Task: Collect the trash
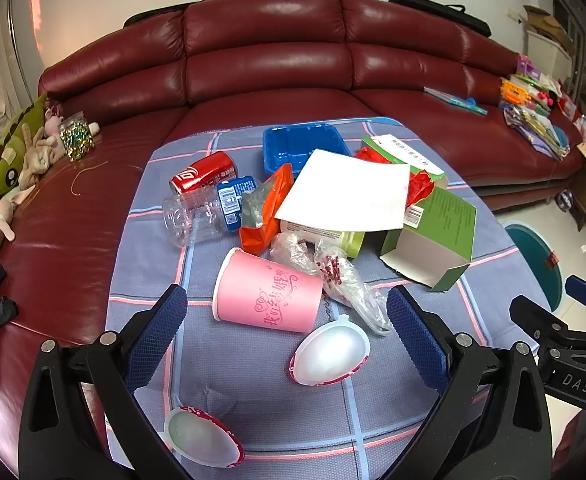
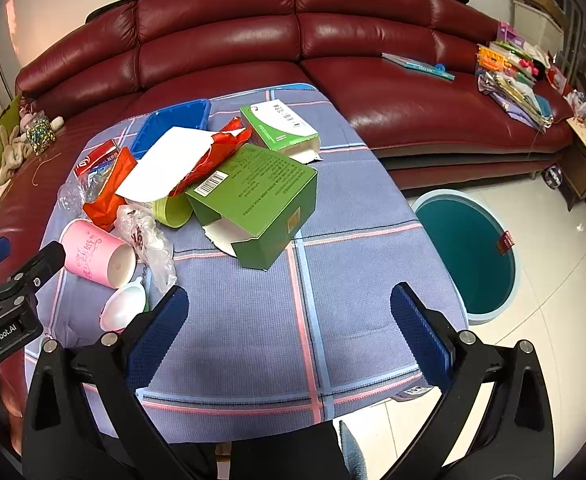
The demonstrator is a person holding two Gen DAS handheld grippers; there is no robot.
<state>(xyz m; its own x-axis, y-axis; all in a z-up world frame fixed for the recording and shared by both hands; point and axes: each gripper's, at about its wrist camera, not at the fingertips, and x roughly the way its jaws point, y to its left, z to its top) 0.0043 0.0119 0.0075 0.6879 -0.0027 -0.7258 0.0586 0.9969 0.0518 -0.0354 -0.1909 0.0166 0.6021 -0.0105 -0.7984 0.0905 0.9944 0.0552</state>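
Note:
Trash lies piled on a checked blue cloth (image 1: 253, 364). A pink paper cup (image 1: 267, 300) lies on its side, with a crumpled clear bag (image 1: 345, 276) and a white lid (image 1: 331, 354) beside it. My left gripper (image 1: 287, 320) is open just in front of the cup, empty. Behind are a red can (image 1: 205, 172), a clear jar (image 1: 201, 214), an orange wrapper (image 1: 267, 208), white paper (image 1: 347, 192) and a green box (image 1: 437, 236). My right gripper (image 2: 289, 316) is open and empty over bare cloth, with the green box (image 2: 257, 200) ahead. A teal bin (image 2: 467, 252) stands on the floor to the right.
A second lid (image 1: 203, 436) lies near the cloth's front edge. A blue tray (image 1: 303, 146) and another green box (image 2: 279, 126) sit at the back. A red leather sofa (image 1: 269, 52) surrounds the table, with toys (image 1: 9, 152) at left and clutter (image 2: 513, 80) at right.

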